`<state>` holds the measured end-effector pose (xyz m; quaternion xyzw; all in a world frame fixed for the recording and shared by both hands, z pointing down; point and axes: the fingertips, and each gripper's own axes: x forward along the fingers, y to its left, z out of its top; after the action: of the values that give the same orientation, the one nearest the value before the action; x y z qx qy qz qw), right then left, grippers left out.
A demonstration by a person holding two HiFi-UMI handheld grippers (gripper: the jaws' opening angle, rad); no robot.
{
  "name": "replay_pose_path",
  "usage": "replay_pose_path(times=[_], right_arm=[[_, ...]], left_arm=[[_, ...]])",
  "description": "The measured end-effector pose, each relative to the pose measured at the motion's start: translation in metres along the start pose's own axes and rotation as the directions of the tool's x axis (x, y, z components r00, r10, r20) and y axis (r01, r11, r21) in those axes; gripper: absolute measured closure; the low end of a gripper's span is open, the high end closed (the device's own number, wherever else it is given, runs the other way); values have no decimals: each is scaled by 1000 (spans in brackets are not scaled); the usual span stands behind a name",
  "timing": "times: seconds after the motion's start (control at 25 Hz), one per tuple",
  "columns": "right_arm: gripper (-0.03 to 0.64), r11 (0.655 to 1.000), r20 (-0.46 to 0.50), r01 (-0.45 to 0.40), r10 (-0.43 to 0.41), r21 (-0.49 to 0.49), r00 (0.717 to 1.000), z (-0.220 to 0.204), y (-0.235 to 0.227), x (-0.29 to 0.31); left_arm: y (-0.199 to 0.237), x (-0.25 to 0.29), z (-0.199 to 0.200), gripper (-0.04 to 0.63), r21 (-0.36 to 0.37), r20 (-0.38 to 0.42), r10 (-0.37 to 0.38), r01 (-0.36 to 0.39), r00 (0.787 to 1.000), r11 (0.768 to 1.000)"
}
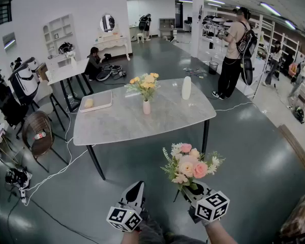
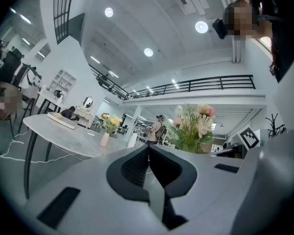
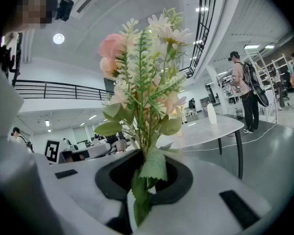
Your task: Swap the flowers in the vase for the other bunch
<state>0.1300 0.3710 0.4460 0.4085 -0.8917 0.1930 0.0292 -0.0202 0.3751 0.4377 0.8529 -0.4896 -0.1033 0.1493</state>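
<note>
My right gripper (image 1: 192,185) is shut on the stems of a pink and cream bunch of flowers (image 1: 191,165), held upright well short of the table; the same bunch (image 3: 146,89) rises from between its jaws in the right gripper view. My left gripper (image 1: 134,189) is shut with nothing in it, beside the right one. On the marble table (image 1: 122,120) a small pink vase (image 1: 146,107) holds a yellow and orange bunch (image 1: 145,84); the vase (image 2: 104,140) also shows far off in the left gripper view.
A white bottle-shaped vase (image 1: 186,88) stands at the table's far right, a white tray (image 1: 95,101) at its far left. A person with a backpack (image 1: 237,50) stands beyond the table. Chairs (image 1: 39,131), cables and gear sit on the floor to the left.
</note>
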Motion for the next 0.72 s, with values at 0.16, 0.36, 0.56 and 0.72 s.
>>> replay_pose_path(times=[0.16, 0.36, 0.56, 0.72], right_arm=[[554, 999, 15, 34, -34, -4, 999, 4, -2, -2], [554, 999, 25, 54, -53, -7, 998, 7, -6, 6], [554, 999, 7, 45, -45, -13, 999, 8, -17, 26], [554, 998, -17, 62, -62, 4, 998, 8, -33, 45]], left_arm=[[0, 1, 0, 579, 3, -2, 16, -16, 1000, 1000], [4, 8, 1, 578, 2, -1, 23, -23, 1000, 1000], [18, 32, -2, 578, -10, -12, 18, -18, 1000, 1000], [32, 54, 0, 578, -17, -18, 10, -10, 1000, 1000]])
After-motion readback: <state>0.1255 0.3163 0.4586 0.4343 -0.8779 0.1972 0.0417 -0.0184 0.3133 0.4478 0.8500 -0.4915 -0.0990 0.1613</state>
